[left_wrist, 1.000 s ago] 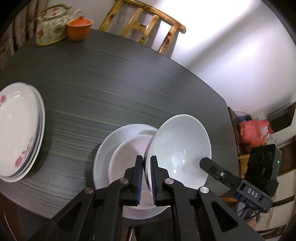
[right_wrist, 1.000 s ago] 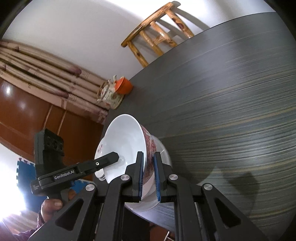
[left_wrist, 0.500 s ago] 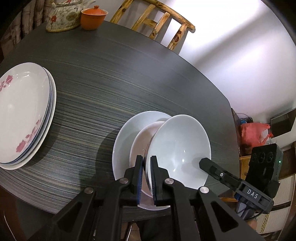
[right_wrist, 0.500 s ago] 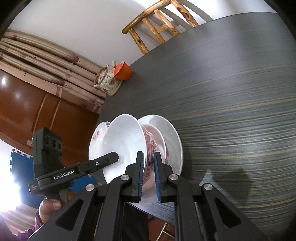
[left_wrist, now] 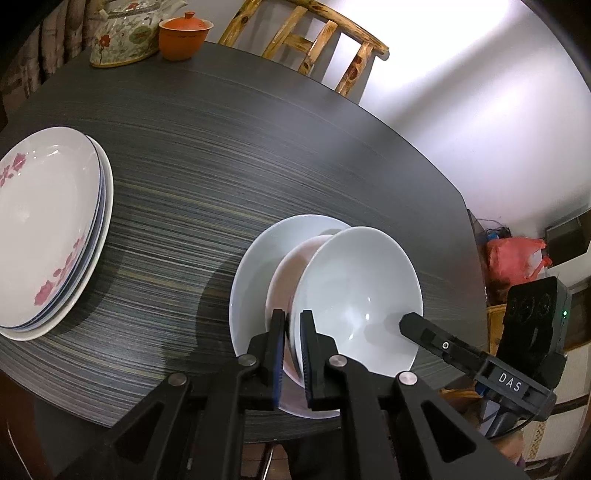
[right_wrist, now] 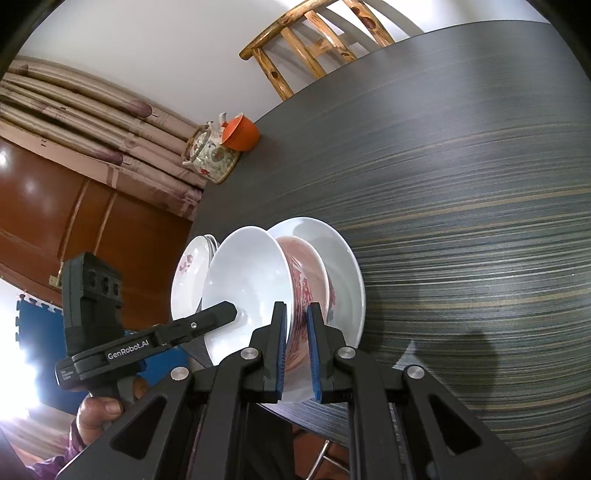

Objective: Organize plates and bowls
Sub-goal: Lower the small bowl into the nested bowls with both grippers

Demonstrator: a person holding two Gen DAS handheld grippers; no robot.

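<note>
Both tools are clenched on the rim of one white bowl (left_wrist: 356, 291), left tool (left_wrist: 293, 354) and right tool (right_wrist: 296, 347) sharing its weight so it nests level into the red-patterned bowl (right_wrist: 308, 291) inside the wider white bowl (left_wrist: 255, 266) at the bench's (left_wrist: 258, 147) six-o'clock edge.

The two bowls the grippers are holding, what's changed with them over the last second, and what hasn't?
The white bowl and the red-patterned bowl have travelled inward over the white plate, which now shows more fully beneath them. The plate stack and teapot slid across the left wrist view as the camera shifted. Unchanged: the left gripper stays clamped on the white bowl's rim, the right gripper on the red-patterned bowl.
</note>
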